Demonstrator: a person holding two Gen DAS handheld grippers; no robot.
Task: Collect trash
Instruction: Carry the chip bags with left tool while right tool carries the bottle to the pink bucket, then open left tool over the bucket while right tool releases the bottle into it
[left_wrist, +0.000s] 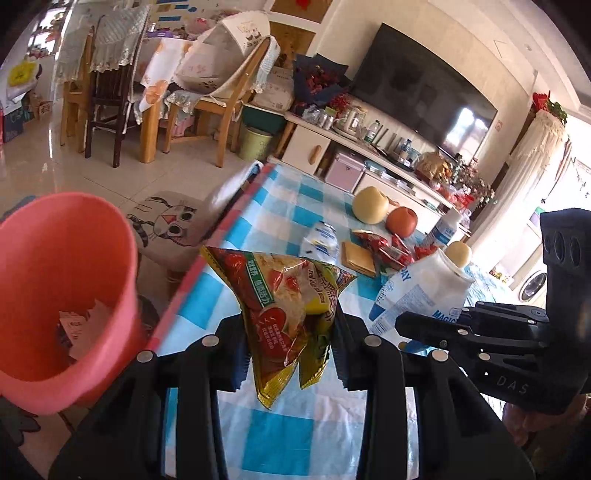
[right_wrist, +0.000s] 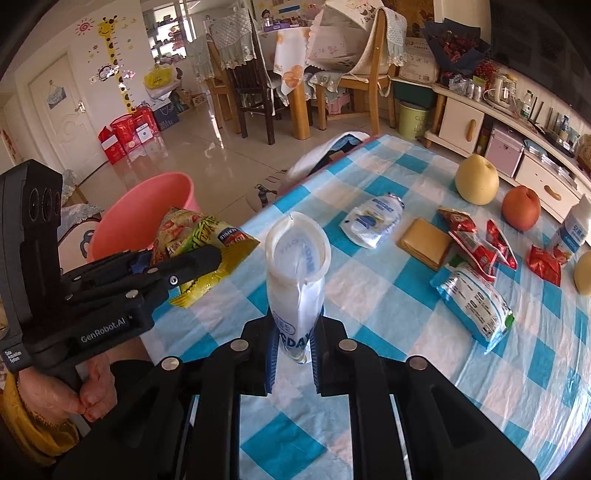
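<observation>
My left gripper (left_wrist: 290, 326) is shut on a crumpled yellow-green snack bag (left_wrist: 284, 295), held above the left edge of the checked table. A pink bin (left_wrist: 74, 229) stands just left of it on the floor, with paper scraps inside. The right wrist view shows that same left gripper (right_wrist: 207, 258) with the snack bag (right_wrist: 195, 236) in front of the pink bin (right_wrist: 155, 199). My right gripper (right_wrist: 295, 332) is shut on an upright, empty white-and-blue milk pouch (right_wrist: 297, 266) over the table. More wrappers lie on the cloth: a white pouch (right_wrist: 373, 218), a blue-white pouch (right_wrist: 476, 302) and red wrappers (right_wrist: 476, 240).
A yellow pear (right_wrist: 476, 179), a red apple (right_wrist: 521, 206), a brown flat packet (right_wrist: 424, 243) and a small white bottle (right_wrist: 574, 225) sit on the blue-checked tablecloth (right_wrist: 369, 280). A cat-print stool (left_wrist: 166, 225) stands beside the table. Chairs (right_wrist: 251, 74) and a TV cabinet (left_wrist: 314, 147) are farther off.
</observation>
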